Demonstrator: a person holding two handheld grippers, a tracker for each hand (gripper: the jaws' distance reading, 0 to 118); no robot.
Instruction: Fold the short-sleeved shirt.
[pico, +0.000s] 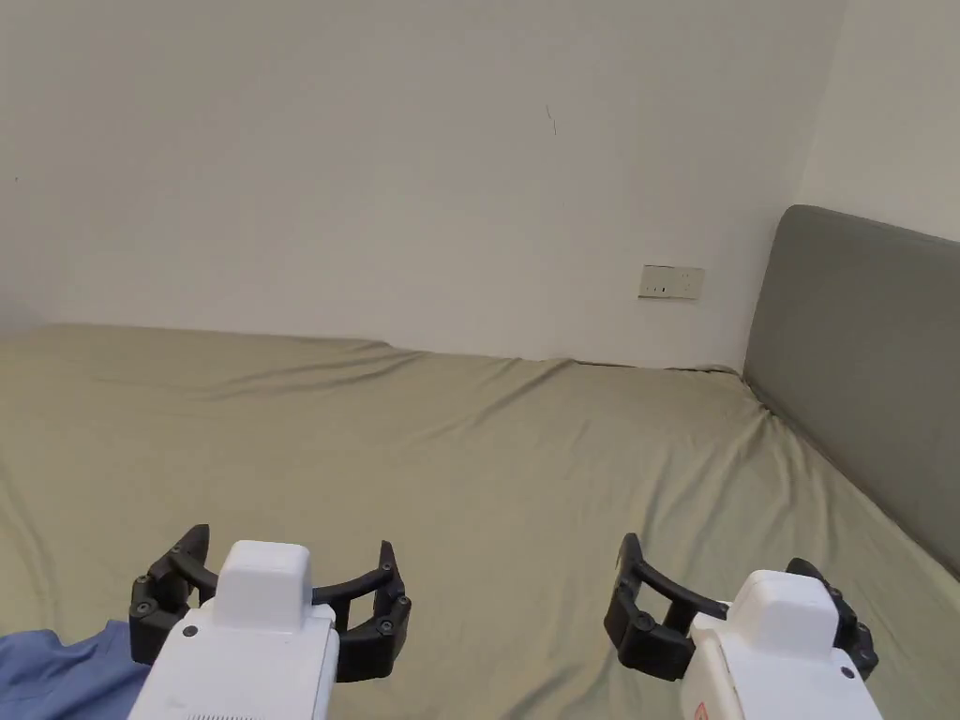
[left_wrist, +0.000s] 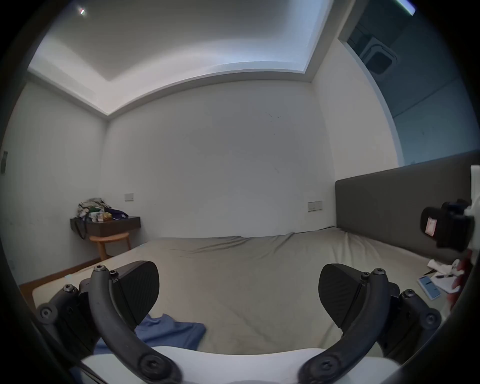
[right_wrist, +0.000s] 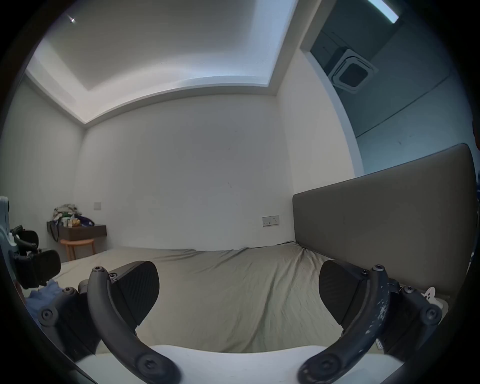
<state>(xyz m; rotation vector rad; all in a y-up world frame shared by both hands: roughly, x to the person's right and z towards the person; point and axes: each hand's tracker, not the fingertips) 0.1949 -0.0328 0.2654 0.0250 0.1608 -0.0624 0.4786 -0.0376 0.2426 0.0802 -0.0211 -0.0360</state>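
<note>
Nearest, both the left gripper and right gripper hover with jaws wide and empty, while the blue shirt, soft, light and rumpled, lies on the bed by the left one, probably best pinched at shoulders or hem.

There are two grippers, each with two jaws set wide apart. One blue shirt lies on one bed with one grey headboard. Two wall plates show, one near the headboard, another above one shelf. One wooden stool stands below it. The heap on the shelf is too small to count, perhaps several items.
</note>
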